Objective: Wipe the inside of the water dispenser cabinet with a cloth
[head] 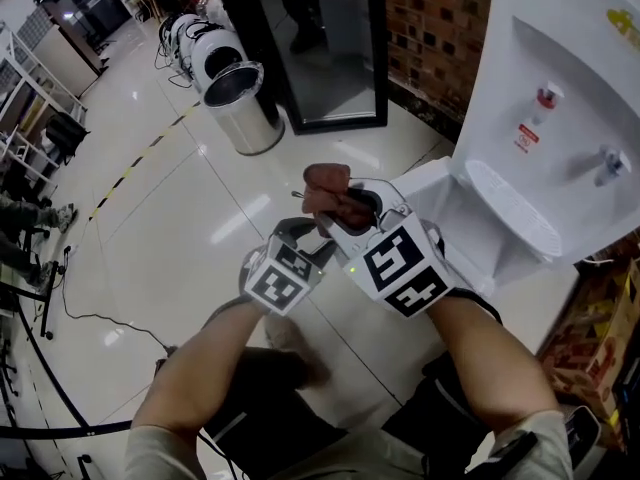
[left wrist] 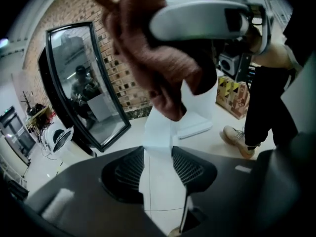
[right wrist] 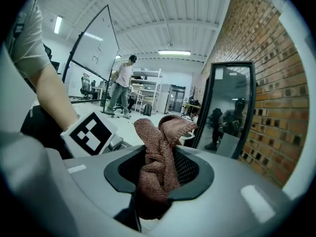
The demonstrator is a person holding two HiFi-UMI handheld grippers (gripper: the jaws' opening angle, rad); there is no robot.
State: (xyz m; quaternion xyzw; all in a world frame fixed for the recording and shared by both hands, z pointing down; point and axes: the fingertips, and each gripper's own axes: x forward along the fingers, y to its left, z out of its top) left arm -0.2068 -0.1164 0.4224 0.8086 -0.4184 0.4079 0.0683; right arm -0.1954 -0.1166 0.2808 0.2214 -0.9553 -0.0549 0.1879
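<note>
A crumpled reddish-brown cloth (head: 328, 190) sticks up from my right gripper (head: 338, 214), which is shut on it; in the right gripper view the cloth (right wrist: 157, 162) fills the gap between the jaws of that gripper (right wrist: 159, 158). Close beside it to the left is my left gripper (head: 303, 236), open with nothing between its jaws (left wrist: 158, 154). From there the cloth (left wrist: 148, 48) hangs just ahead and above. The white water dispenser (head: 560, 78) stands at the right, its lower cabinet door (head: 428, 183) swung open toward me. The cabinet's inside is hidden.
A steel waste bin (head: 240, 103) and a black-framed mirror (head: 320, 48) stand by the brick wall (head: 440, 28) beyond the grippers. Cardboard boxes (head: 600, 338) sit at the right. Cables (head: 90, 318) lie on the glossy tiled floor at the left. A person (right wrist: 121, 85) walks far off.
</note>
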